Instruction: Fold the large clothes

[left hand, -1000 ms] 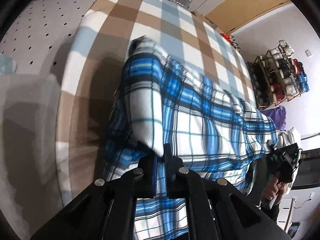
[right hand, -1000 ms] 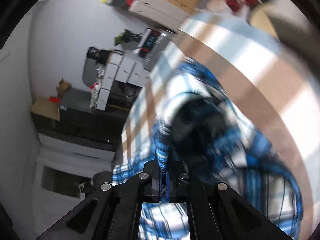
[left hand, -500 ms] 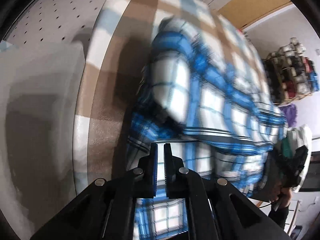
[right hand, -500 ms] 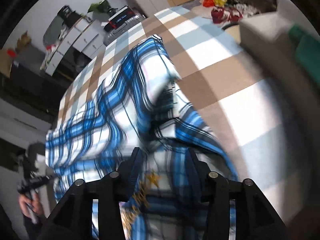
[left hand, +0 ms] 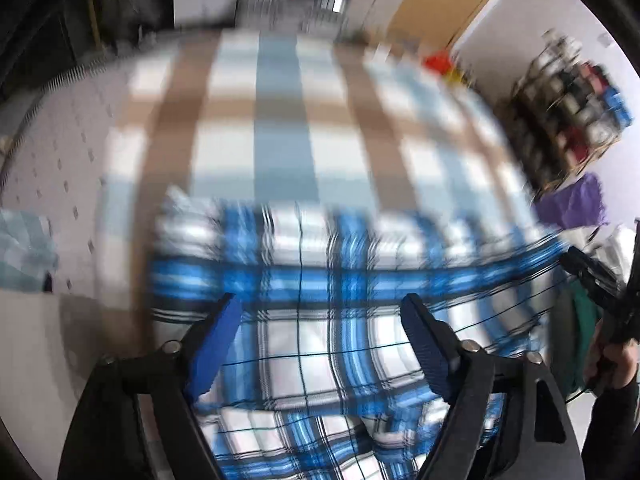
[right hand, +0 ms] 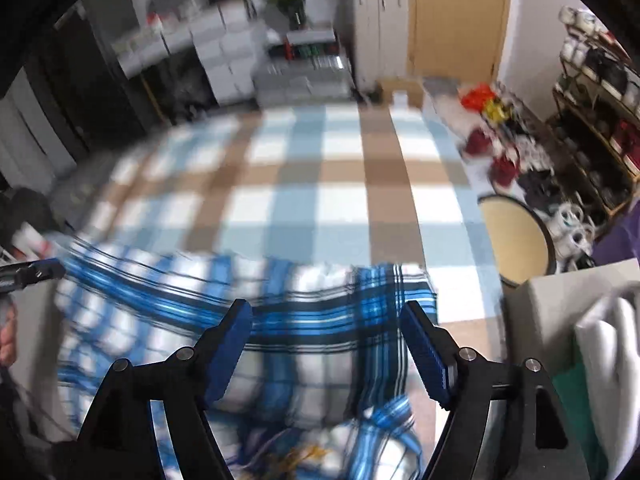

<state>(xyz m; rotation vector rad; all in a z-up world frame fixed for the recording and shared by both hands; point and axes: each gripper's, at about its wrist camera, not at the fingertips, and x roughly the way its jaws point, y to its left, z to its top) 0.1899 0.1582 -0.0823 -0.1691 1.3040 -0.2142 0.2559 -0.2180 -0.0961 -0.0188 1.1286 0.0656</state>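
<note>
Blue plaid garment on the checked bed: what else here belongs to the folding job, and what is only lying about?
Belongs to the job:
blue plaid garment
left gripper, jaws opening, nothing between them
right gripper, jaws opening, nothing between them
checked bed cover

Lying about:
shoe rack
purple cloth
round tabletop

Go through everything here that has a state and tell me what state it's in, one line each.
Left tongs: jaws opening, nothing pinched between them.
Right tongs: jaws opening, nothing pinched between them.
Blue plaid garment: released, lying folded over on the bed, not yet a neat stack.
Checked bedspread: spread flat under the garment.
Wooden door: appears shut.
</note>
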